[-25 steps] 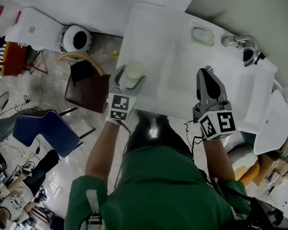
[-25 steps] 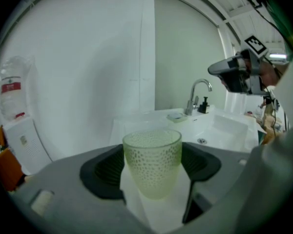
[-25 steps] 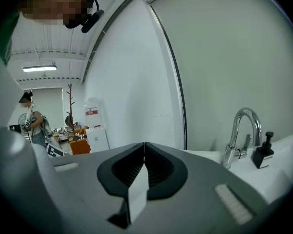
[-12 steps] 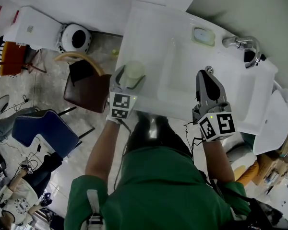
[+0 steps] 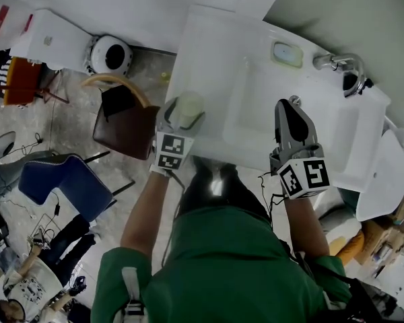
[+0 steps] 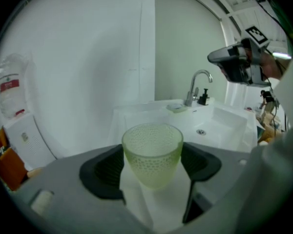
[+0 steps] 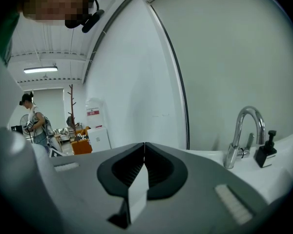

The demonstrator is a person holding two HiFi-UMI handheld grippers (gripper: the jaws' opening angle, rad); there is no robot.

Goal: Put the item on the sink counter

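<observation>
My left tongs (image 6: 152, 164) grip the cup (image 6: 152, 145) at the worktop's (image 5: 209, 46) 8 o'clock edge, right tongs (image 7: 144, 152) closed empty; releasing here risks a fall

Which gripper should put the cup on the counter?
Left. The left gripper holds the cup by the counter's edge. The right gripper is shut and empty.

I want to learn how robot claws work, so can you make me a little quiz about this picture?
1. True or false: the left claw holds a pale green cup.
2. Pick one. The right claw is: A) wide open, B) shut and empty, C) shut on a cup.
3. Fill in: the faucet is nearer the ___ claw.
Key: 1 true; 2 B; 3 right.
</observation>
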